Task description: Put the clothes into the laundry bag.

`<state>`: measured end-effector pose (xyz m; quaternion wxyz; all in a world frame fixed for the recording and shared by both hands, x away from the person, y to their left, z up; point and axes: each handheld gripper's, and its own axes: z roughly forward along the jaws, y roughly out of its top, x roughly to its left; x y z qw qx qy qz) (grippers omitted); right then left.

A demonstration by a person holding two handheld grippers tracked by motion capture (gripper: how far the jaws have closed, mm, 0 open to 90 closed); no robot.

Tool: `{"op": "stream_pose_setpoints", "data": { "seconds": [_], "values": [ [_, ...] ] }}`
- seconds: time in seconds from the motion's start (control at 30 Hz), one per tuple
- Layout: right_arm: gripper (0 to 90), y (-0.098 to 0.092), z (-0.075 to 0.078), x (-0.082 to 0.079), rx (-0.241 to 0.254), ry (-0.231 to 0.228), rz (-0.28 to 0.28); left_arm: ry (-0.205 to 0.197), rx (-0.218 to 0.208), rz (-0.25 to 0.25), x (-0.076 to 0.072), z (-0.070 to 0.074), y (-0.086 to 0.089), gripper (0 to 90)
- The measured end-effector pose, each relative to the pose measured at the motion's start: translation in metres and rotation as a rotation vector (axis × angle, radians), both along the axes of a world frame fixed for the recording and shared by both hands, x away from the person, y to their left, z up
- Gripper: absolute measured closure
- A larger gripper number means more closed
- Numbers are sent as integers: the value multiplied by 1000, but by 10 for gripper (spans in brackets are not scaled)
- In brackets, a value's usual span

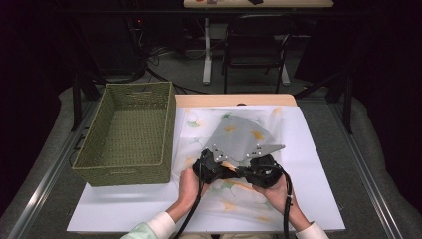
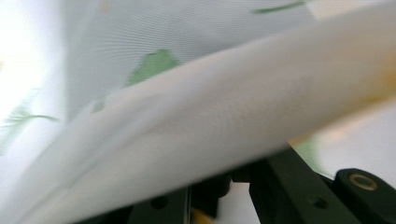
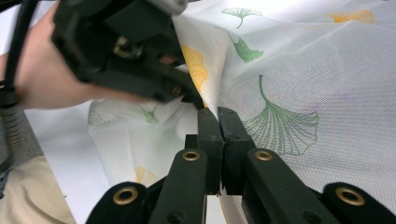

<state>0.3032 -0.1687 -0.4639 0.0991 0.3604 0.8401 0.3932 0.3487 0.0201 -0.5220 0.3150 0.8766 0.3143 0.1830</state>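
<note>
A thin white cloth point(image 1: 239, 132) printed with green and yellow ginkgo leaves lies spread on the white table top, one part folded up grey-side-out. Both grippers meet nose to nose at its near middle. My right gripper point(image 3: 218, 114) is shut, its jaws pressed together on a raised fold of the cloth point(image 3: 299, 70). Just in front of it, my left gripper point(image 3: 196, 99) comes in from the left and pinches the same fold. In the left gripper view the cloth point(image 2: 224, 116) drapes over the jaws and hides their tips. From above, the left gripper point(image 1: 230, 168) and right gripper point(image 1: 245, 172) almost touch.
A deep green woven basket point(image 1: 124, 174) stands at the left of the table, beside the cloth. The white table cover point(image 1: 308, 199) has bare room at the right and front. A black chair point(image 1: 256, 45) and cables are on the floor beyond the far edge.
</note>
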Motion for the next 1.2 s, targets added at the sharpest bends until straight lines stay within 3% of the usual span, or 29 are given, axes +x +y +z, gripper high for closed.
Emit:
{"op": "stream_pose_setpoints", "data": {
  "seconds": [0.2, 0.27, 0.47, 0.57, 0.67, 0.93, 1.1, 1.2],
  "values": [
    [888, 0, -3, 2, -5, 13, -5, 1, 28, 29, 7, -5, 9, 800],
    [888, 0, -4, 2, -8, 18, -4, 23, 28, 24, 6, -5, 10, 785],
    [887, 0, -5, 2, -16, 23, -2, 70, 51, -16, -4, 3, 16, 527],
    [886, -1, -5, 2, -19, 26, -2, 106, 58, -33, -9, 6, 23, 439],
    [886, -1, -5, 2, -19, 27, -2, 113, 63, -40, -16, 9, 29, 375],
    [885, -2, -5, 3, -23, 26, -2, 131, 74, -57, -46, 23, 51, 325],
    [883, -1, -7, 3, -31, 31, -1, 150, 105, -69, -59, 6, 49, 336],
    [884, -1, -8, 2, -39, 27, 1, 158, 115, -67, -61, -4, 51, 418]
  ]
}}
